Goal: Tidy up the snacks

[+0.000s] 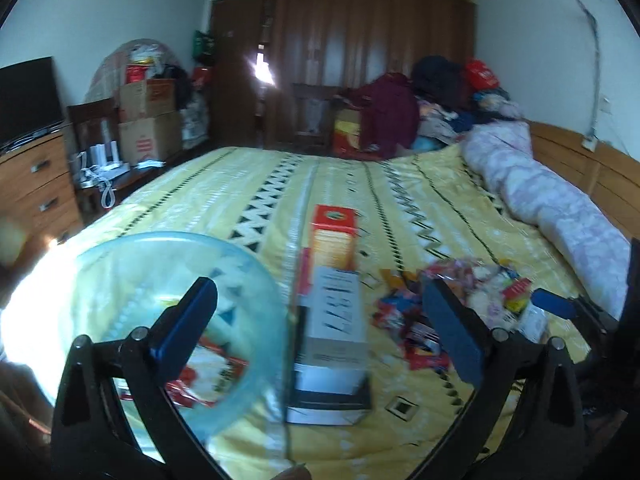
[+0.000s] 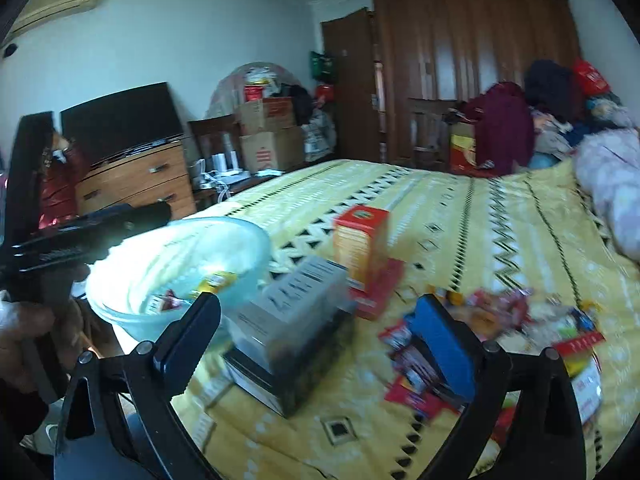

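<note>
A clear blue-tinted bowl (image 1: 120, 280) sits on the yellow bedspread (image 1: 400, 200) at the left, holding a few snack packets; it also shows in the right wrist view (image 2: 180, 256). A grey box (image 1: 336, 316) lies on a dark box, with an orange-red box (image 1: 334, 236) behind it. A pile of loose snack packets (image 1: 460, 292) lies to the right, and shows in the right wrist view (image 2: 500, 328). My left gripper (image 1: 320, 320) is open and empty above the boxes. My right gripper (image 2: 320, 340) is open and empty above the grey box (image 2: 292, 300).
A rolled pink quilt (image 1: 552, 200) lies along the bed's right side. A wooden dresser (image 2: 136, 184) with a dark screen stands at the left. Cardboard boxes (image 1: 148, 120) and a brown wardrobe (image 1: 368, 52) stand at the back. The left gripper's body (image 2: 80, 240) shows at the right view's left edge.
</note>
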